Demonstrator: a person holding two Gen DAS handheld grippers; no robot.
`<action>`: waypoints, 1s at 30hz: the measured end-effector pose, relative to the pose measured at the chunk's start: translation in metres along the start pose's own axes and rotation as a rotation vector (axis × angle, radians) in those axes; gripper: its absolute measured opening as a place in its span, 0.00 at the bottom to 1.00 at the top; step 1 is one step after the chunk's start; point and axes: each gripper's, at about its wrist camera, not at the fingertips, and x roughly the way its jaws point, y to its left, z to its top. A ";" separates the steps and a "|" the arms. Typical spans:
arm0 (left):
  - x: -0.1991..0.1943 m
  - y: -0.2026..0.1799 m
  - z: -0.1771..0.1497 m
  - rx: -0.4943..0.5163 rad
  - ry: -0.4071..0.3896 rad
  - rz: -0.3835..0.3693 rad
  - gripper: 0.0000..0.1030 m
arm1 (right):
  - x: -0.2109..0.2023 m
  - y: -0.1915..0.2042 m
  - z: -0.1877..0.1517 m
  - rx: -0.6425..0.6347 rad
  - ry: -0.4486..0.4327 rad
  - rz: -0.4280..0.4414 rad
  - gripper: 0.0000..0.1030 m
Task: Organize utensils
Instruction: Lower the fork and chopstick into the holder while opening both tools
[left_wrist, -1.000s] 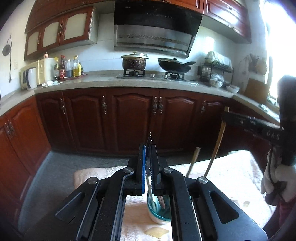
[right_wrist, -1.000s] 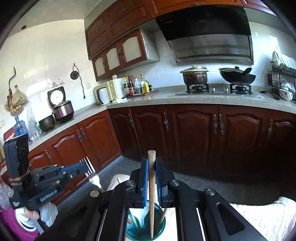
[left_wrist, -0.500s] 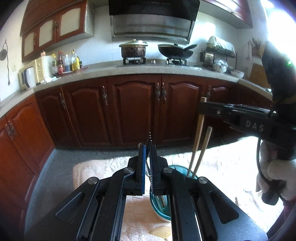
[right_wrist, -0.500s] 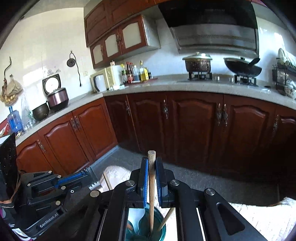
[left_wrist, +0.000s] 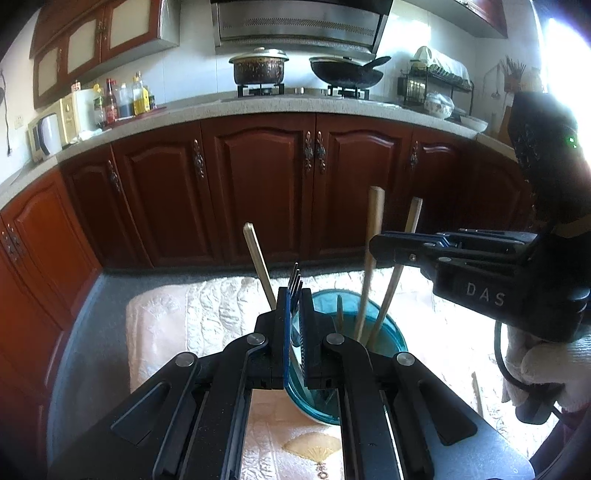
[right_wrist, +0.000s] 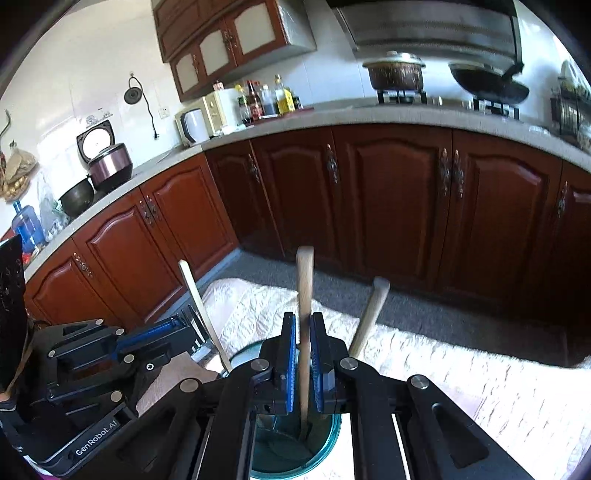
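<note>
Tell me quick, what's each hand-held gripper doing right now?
Left hand-held gripper: closed on a fork.
Right hand-held gripper: closed on a wooden utensil handle.

Harsh window glare (right edge), fisheye warp

My left camera sits on the left gripper (left_wrist: 294, 321) and looks along its jaws, slanting down, very close to the blue cup (left_wrist: 388, 332). My right camera does the same from the right gripper (right_wrist: 303, 363). Both see the cup (right_wrist: 328, 439), the white cloth (left_wrist: 207, 310) and the brown cupboards (left_wrist: 258, 184), and each sees the other gripper.
</note>
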 end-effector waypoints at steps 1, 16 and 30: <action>0.002 0.000 -0.001 -0.004 0.005 0.001 0.03 | 0.002 -0.003 -0.002 0.014 0.005 0.006 0.07; -0.005 0.004 -0.002 -0.056 0.014 -0.040 0.19 | 0.000 -0.011 -0.023 0.077 0.065 0.018 0.14; -0.032 0.001 -0.004 -0.084 -0.010 -0.059 0.50 | -0.035 -0.021 -0.050 0.124 0.064 0.000 0.30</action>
